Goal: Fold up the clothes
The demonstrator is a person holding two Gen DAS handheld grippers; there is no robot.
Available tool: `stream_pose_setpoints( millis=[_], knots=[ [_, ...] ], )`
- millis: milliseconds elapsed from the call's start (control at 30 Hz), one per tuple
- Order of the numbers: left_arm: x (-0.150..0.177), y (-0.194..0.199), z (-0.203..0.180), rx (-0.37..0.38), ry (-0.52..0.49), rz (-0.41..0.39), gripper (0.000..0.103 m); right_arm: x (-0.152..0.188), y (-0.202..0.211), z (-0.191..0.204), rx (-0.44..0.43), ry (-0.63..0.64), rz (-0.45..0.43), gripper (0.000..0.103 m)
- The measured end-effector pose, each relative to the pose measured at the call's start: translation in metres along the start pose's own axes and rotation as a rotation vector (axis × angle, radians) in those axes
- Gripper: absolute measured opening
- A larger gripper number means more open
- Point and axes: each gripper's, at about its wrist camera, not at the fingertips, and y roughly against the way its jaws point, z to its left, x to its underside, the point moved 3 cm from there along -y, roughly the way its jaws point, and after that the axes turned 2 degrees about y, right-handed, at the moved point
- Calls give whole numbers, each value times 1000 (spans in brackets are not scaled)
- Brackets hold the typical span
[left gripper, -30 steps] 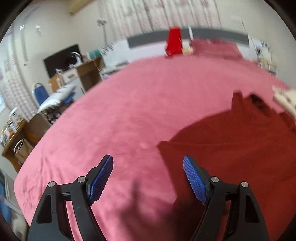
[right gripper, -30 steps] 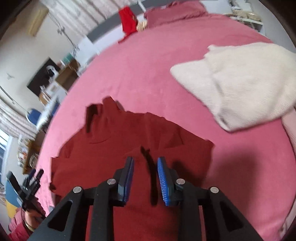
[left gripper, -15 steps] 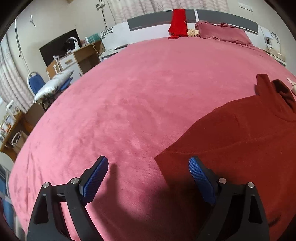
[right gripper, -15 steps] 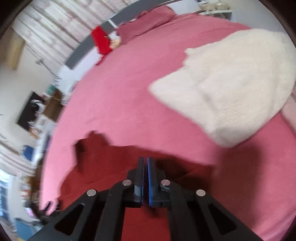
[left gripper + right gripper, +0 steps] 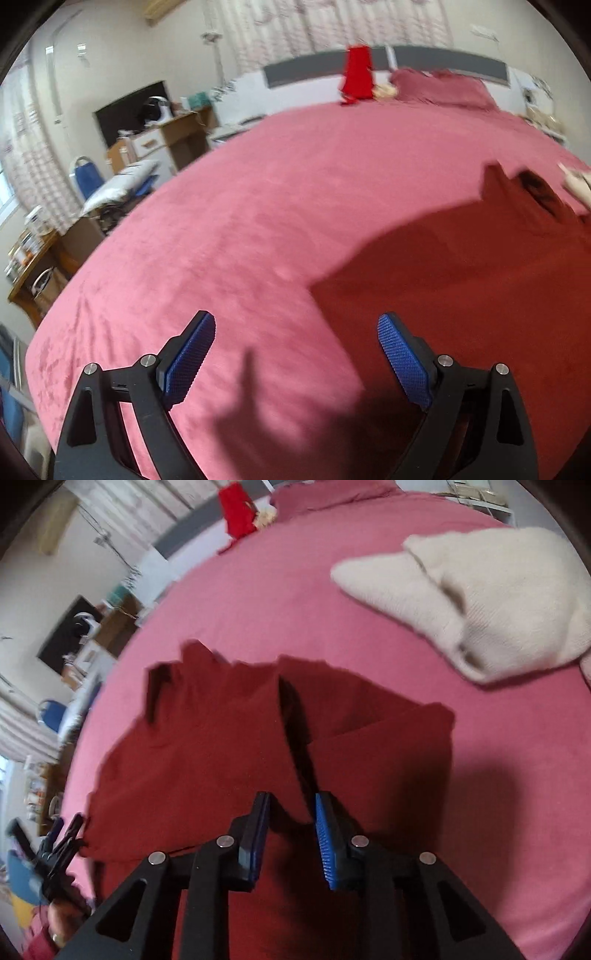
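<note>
Reopened since half a second ago: right gripper [image 5: 291,836], jaws parting, narrow gap, nothing pinched, hovering over one dark red garment [image 5: 207,746] spread near on pink bedspread [image 5: 258,609]. One cream sweater [image 5: 491,602] far right. Left gripper [image 5: 295,354] spread wide, empty, straddling garment's left edge.

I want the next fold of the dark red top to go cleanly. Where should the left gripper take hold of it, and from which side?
Probably the near left corner of the dark red top, approached from the bare pink bedspread side. That corner lies flat with a free edge just ahead of the wide-open left gripper, so one finger could slide under it.
</note>
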Motion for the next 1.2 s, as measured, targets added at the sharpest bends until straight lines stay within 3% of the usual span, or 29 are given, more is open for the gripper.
stream_pose_setpoints(
  millis=[33,67,167,300,500,600,633,700,800,867,933,1000,1067,1133,1200],
  knots=[
    [2,-8,-6,10,-31,31,92,-1,0,-1,-10,-25,-17,21],
    [3,-14,-11,16,-58,54,92,-2,3,-2,-29,-50,-34,5],
    [-1,-18,-6,23,-84,50,92,-3,26,-4,-95,-79,-84,5],
    [0,-18,-4,36,-147,48,92,8,65,-4,-116,-83,-133,5],
    [-4,-19,-4,62,-209,85,92,35,31,-30,25,-66,-3,6],
    [-11,-11,10,11,-195,84,92,36,50,-35,103,-81,-105,13],
    [-13,-7,15,-8,-191,74,92,33,63,-33,165,-68,-160,23],
    [-18,3,17,-2,-190,29,92,29,84,-18,202,0,-251,24],
    [-21,7,-4,32,-225,-7,92,26,81,34,113,224,-248,24],
    [-22,8,-27,71,-265,-23,92,31,62,77,41,392,-200,24],
    [-16,8,-50,92,-330,-31,92,41,29,117,41,556,-118,24],
    [-3,-1,-66,66,-409,-6,92,49,-7,144,94,707,-44,23],
    [2,1,-57,86,-390,-17,92,56,-33,147,198,820,10,21],
    [7,2,-48,106,-371,-28,92,50,-42,134,230,812,22,22],
    [9,5,-36,131,-353,-26,95,30,-30,100,207,657,-21,22]
  ],
)
